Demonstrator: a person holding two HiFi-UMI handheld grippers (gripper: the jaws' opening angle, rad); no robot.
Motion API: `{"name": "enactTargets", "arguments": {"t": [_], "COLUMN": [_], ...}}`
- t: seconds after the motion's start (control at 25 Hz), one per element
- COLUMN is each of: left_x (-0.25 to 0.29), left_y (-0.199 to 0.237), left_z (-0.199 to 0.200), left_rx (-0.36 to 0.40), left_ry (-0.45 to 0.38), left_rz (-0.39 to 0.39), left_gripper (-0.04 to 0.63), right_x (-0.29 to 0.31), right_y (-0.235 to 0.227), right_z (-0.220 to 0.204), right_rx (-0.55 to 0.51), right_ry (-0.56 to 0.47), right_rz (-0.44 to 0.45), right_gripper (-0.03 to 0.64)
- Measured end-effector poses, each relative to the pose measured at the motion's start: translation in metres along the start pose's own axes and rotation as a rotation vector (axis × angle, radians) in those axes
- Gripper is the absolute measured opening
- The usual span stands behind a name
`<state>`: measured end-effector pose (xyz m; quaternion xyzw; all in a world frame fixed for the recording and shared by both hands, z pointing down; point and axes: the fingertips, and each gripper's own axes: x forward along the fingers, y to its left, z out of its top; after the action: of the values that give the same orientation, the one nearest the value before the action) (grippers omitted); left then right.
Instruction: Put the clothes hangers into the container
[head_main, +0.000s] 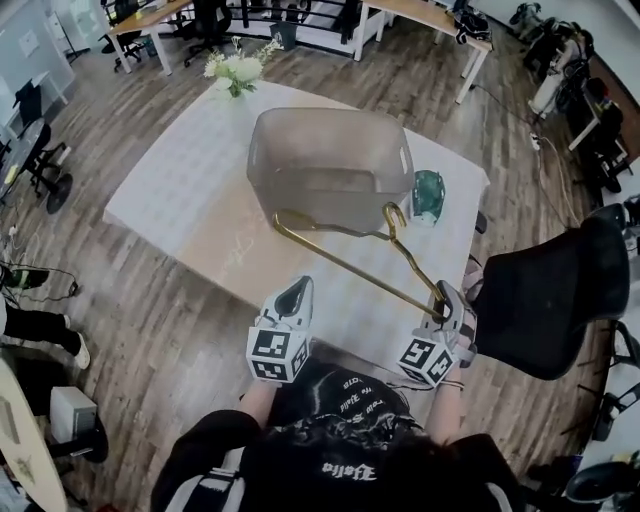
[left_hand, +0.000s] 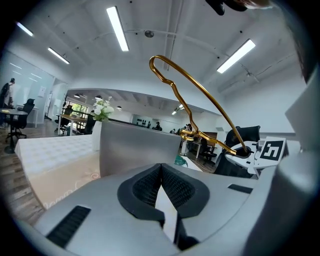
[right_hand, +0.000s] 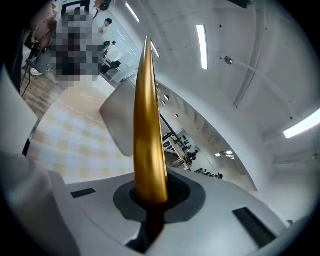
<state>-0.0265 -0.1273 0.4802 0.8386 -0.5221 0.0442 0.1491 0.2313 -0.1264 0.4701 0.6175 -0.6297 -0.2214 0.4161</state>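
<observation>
pinching gold hanger (right_hand: 147, 140) by one end, right gripper (head_main: 443, 305) fingers tight. light, stiff, slick wire, may swivel. left gripper (head_main: 296, 292) fingers pressed together, empty.

You are wearing a black top (head_main: 345, 465) with white lettering across it, showing at the bottom centre of the head view, and its sleeve (head_main: 205, 485) at the lower left is carrying white stripes. Your left gripper (head_main: 300, 287) and right gripper (head_main: 445, 297) are showing pale grey shells, each bearing a cube of black-and-white square markers. Their fingers (left_hand: 176, 187) are wearing black ribbed pads.
</observation>
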Motion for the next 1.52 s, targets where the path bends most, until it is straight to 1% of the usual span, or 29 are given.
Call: {"name": "enactTargets", "arguments": {"t": [0.16,0.32,0.44,0.56,0.72,0.88,1.2,1.4,1.52], "left_x": [0.024,0.049,0.057,0.064,0.063,0.062,0.062,0.061,0.06], "left_y": [0.049,0.095,0.114,0.129,0.133,0.134,0.148,0.144,0.142], "left_z": [0.024,0.027,0.03,0.032,0.032,0.034,0.043,0.051,0.049], "left_rx": [0.028,0.043,0.052,0.058,0.053,0.046,0.015,0.003,0.003], "left_ry": [0.02,0.038,0.049,0.055,0.058,0.055,0.039,0.024,0.026], "left_rz": [-0.048,-0.087,-0.119,-0.141,-0.162,-0.163,-0.105,-0.083,-0.074], "left_gripper": [0.02,0.02,0.02,0.02,0.02,0.02,0.02,0.02,0.02], "right_x": [0.028,0.054,0.058,0.064,0.072,0.08,0.106,0.125,0.139], "right_y": [0.004,0.007,-0.001,-0.008,-0.02,-0.039,-0.068,-0.086,-0.094], "right_z": [0.04,0.063,0.074,0.086,0.099,0.11,0.133,0.144,0.15], "right_rx": [0.002,0.005,0.005,-0.019,-0.065,-0.121,-0.222,-0.301,-0.339], "right_ry": [0.016,0.039,0.057,0.064,0.062,0.053,0.017,0.009,0.012], "right_rz": [-0.009,-0.055,-0.097,-0.126,-0.124,-0.12,-0.09,-0.027,0.012], "right_gripper": [0.012,0.012,0.012,0.012,0.012,0.012,0.012,0.012,0.012]}}
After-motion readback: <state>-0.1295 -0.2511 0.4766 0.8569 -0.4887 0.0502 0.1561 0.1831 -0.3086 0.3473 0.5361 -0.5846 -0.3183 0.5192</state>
